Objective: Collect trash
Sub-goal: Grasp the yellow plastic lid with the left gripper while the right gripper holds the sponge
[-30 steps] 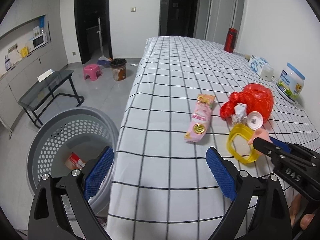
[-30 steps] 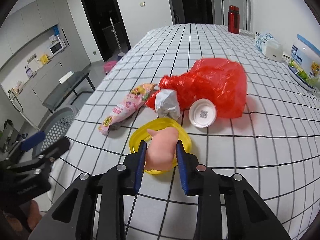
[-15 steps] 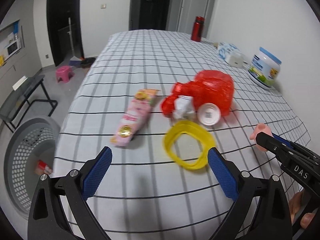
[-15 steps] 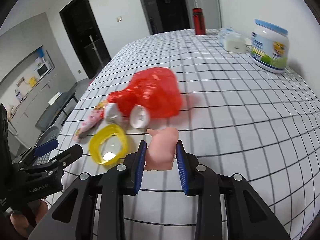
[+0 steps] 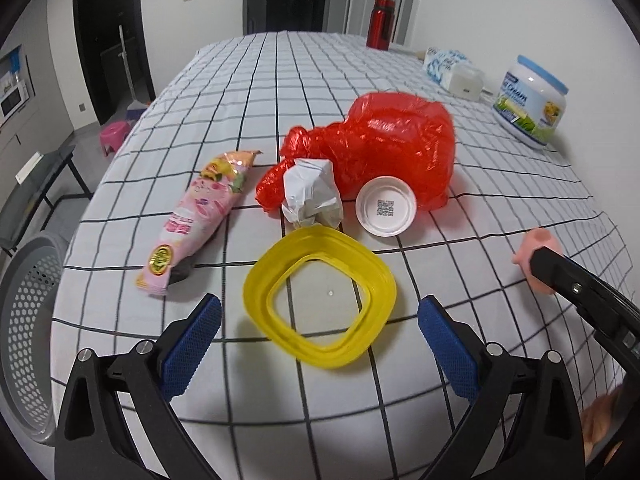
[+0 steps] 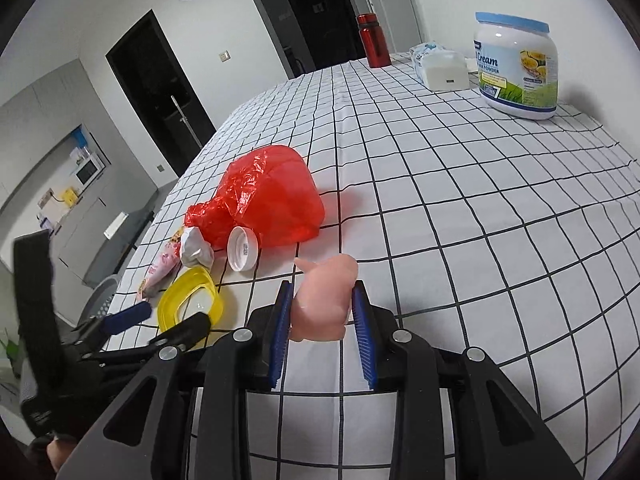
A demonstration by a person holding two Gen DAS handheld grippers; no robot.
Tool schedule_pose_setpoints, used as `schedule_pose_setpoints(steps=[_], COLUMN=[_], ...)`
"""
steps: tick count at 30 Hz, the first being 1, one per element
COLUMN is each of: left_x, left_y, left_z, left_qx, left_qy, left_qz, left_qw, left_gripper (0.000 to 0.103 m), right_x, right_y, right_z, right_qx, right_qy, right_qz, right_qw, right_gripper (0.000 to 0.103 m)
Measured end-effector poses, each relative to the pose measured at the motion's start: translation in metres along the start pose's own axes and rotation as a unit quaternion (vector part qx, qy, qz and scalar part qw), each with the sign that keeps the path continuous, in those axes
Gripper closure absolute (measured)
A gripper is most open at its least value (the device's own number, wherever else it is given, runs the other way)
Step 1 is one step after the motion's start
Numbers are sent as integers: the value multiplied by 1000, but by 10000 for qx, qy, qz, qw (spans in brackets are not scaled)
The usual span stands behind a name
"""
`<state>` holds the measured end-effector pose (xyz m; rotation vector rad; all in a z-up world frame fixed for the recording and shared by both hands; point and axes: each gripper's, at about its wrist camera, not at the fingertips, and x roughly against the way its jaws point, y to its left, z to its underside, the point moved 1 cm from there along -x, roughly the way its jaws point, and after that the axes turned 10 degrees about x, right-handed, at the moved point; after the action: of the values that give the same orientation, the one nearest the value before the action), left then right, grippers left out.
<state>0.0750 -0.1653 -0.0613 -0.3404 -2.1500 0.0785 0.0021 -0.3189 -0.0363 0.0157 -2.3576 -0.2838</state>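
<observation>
Left wrist view: my left gripper (image 5: 318, 334) hangs wide apart, empty, the yellow lid (image 5: 320, 295) lying on the table (image 5: 500, 208) straight ahead between its fingers, the gray basket (image 5: 28, 332) to my left.

Right wrist view: my right gripper (image 6: 322, 334) is clamped on the pink pig toy (image 6: 325, 298).

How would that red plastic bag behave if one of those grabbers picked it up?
The red plastic bag is thin, crinkled film, so it would probably sag and deform. It bulges as if holding something, so weight is uncertain. Its knotted neck looks easiest to pinch.
</observation>
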Motion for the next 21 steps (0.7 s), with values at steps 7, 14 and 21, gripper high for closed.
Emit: schedule_pose_setpoints(steps=[7,14,21], left_x=[-13,-6,28], left_y=[-4,-5,1], left_z=[-6,-1,-1], left_qx=[27,-82,-204], left_qy=[50,4,-393], left_qz=[-133,-14,-115], left_qw=[9999,10000,9990], left_gripper=[13,28,29], right_x=[-1,-5,-1], right_y=[-5,-3,3], right_z=[0,2,2], right_qx=[-106,-74,-20], right_qy=[-4,52,77], right_qz=[-99,-64,-41], right_qw=[9999,9999,10000], right_gripper=[74,74,74])
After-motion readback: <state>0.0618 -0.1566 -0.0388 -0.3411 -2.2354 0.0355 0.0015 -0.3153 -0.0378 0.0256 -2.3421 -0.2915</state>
